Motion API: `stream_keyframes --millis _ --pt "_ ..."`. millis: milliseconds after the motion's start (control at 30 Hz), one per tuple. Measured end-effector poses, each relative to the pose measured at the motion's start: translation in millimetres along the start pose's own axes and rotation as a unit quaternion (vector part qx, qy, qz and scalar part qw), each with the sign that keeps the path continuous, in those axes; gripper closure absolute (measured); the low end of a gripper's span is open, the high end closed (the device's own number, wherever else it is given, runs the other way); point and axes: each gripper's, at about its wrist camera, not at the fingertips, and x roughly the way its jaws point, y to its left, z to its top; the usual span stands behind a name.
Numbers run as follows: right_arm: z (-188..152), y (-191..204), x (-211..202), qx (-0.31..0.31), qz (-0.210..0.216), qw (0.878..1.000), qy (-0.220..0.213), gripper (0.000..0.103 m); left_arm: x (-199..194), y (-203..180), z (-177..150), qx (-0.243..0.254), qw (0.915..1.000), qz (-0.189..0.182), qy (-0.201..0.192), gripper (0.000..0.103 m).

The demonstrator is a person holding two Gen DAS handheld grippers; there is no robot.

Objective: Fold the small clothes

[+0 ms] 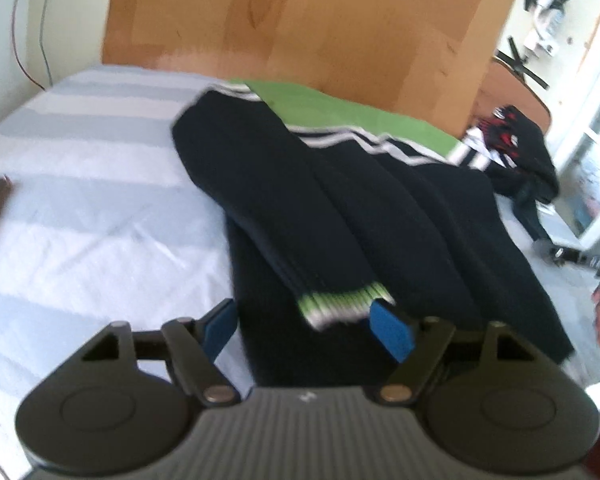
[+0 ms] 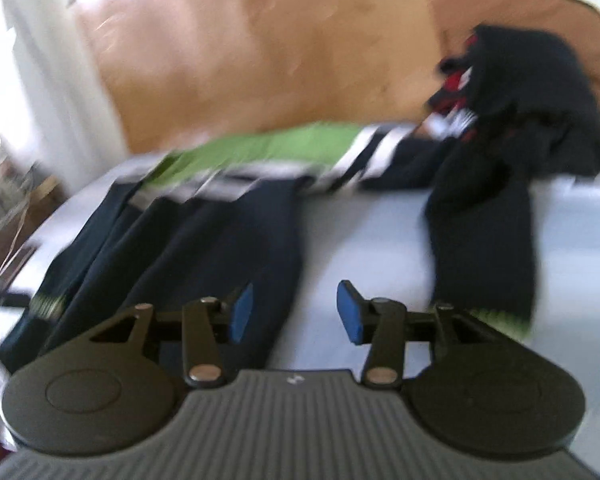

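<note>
left hand-held gripper (image 1: 304,326): blue pads (image 1: 392,332) spread wide, nothing clamped. The green-and-white cuff (image 1: 340,304) of a dark sleeve (image 1: 260,184) sits between them at bottom centre of the left view; can't tell if the pads touch it. My read: pads are parked either side of the cuff because that's the pick point for the next fold

the sleeve is laid diagonally across the navy sweater (image 1: 420,232), running from upper centre down to the cuff, so 1 sleeve looks already folded in over the body. Sweater fills the centre and right of the frame, flat on the bed (image 1: 80,200) with its pale striped sheet. A green panel with white stripes (image 1: 340,112) marks the far edge, upper centre, by the wooden headboard (image 1: 300,20)

right hand-held gripper (image 2: 294,312): pads apart, empty, hovering low at bottom centre of its view, straddling the sweater's right-hand edge (image 2: 220,248) and bare sheet (image 2: 360,232). Probably lined up to take that edge

a 2nd dark sleeve-like piece (image 2: 488,232) trails down the right of the frame to a green cuff (image 2: 504,316), likely unfolded. Another dark garment with red and white (image 2: 520,92) is heaped at upper right, apart from the fold area, probably waiting its turn

both views are motion-blurred, so fine contact is uncertain
</note>
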Motion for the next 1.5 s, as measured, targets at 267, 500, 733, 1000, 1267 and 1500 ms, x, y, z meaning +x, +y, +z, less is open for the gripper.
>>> stream_keyframes --millis 267,500,733,1000,1267,1500 --pt "-23 36 -2 -0.039 0.019 0.999 -0.025 0.091 -2 -10 -10 0.009 0.9996 0.025 -0.008 0.095" --pt "-29 32 -63 -0.049 0.014 0.998 -0.02 0.093 -57 11 -7 -0.013 0.9981 0.038 -0.047 0.098" --pt "-40 34 -41 -0.074 -0.001 0.996 0.051 0.077 -41 27 -25 -0.044 0.9984 0.034 -0.009 0.091" --pt "25 59 -28 -0.049 0.107 0.993 0.008 0.066 -71 49 -23 -0.069 0.993 0.026 -0.092 0.075" --pt "37 144 107 -0.014 0.226 0.964 0.14 0.068 -79 64 -40 -0.102 0.9895 0.043 -0.093 0.07" --pt "40 160 152 0.028 0.248 0.949 0.195 0.09 -87 83 -47 -0.13 0.9845 0.053 -0.105 0.064"
